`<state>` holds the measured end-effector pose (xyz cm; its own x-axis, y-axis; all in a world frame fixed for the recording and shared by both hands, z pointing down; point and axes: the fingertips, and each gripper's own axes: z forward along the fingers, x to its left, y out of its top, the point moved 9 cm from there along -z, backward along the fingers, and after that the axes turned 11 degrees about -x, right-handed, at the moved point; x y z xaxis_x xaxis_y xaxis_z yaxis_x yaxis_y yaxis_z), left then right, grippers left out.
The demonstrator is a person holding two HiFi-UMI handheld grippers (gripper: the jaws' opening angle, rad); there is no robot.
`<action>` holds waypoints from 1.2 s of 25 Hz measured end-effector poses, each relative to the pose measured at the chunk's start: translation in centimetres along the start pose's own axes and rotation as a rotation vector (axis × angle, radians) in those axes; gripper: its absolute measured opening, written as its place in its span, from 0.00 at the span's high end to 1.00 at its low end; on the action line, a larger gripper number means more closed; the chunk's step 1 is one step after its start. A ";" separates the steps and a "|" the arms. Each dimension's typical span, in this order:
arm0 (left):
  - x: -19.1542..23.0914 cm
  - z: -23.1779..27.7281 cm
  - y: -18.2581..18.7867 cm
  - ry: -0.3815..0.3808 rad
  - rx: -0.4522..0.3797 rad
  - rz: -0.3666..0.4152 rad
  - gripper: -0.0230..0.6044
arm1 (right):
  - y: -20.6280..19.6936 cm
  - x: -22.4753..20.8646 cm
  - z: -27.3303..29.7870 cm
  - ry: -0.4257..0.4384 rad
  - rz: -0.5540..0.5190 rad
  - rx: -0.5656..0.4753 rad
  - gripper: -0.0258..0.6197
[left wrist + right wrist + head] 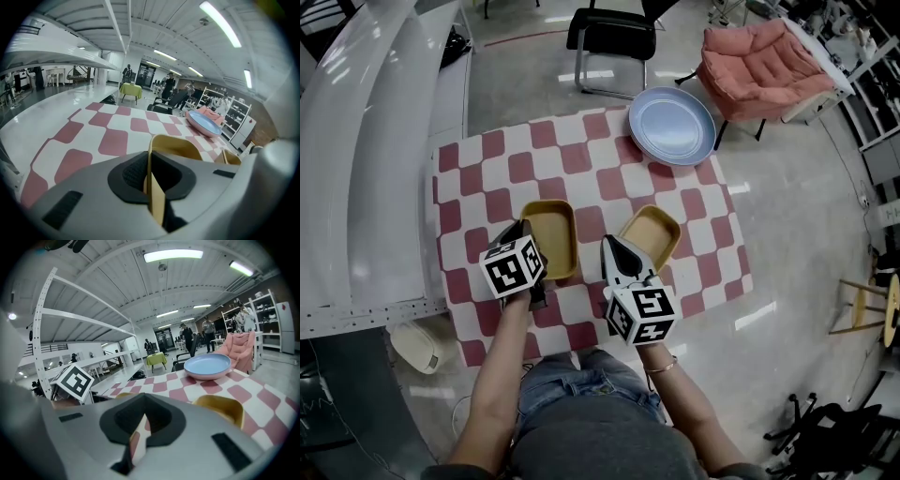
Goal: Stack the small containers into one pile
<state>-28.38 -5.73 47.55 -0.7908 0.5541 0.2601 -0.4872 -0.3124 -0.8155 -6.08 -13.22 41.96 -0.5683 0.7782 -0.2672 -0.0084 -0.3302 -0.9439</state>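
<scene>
On a red-and-white checkered cloth (487,178) at the centre of the head view, the left yellow container (551,236) and the right yellow container (651,234) are set side by side, apart. A wall of the left yellow container is pinched edge-on between the jaws of the left gripper (525,234). The right gripper (613,247) is held just left of the right yellow container, its jaws drawn almost together, with only cloth seen through the slit. A blue plate (672,125) is set at the cloth's upper right edge.
</scene>
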 end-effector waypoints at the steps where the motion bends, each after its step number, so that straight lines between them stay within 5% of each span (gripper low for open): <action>1: -0.2 -0.3 0.2 -0.013 -0.007 0.000 0.91 | 0.1 0.1 -0.3 -0.006 0.001 -0.006 0.95; 13: -4.3 -2.3 3.9 -0.204 -0.075 0.063 0.91 | 0.7 -0.6 -5.9 -0.155 0.017 -0.084 0.95; 30: -17.0 -0.7 2.8 -0.551 -0.013 0.198 0.91 | -0.3 -4.4 -13.5 -0.440 0.046 -0.145 0.95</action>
<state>-16.07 -15.47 40.45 -0.9442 0.0017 0.3294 -0.3082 -0.3574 -0.8816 7.52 -9.37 40.79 -0.8606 0.4537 -0.2313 0.1221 -0.2571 -0.9586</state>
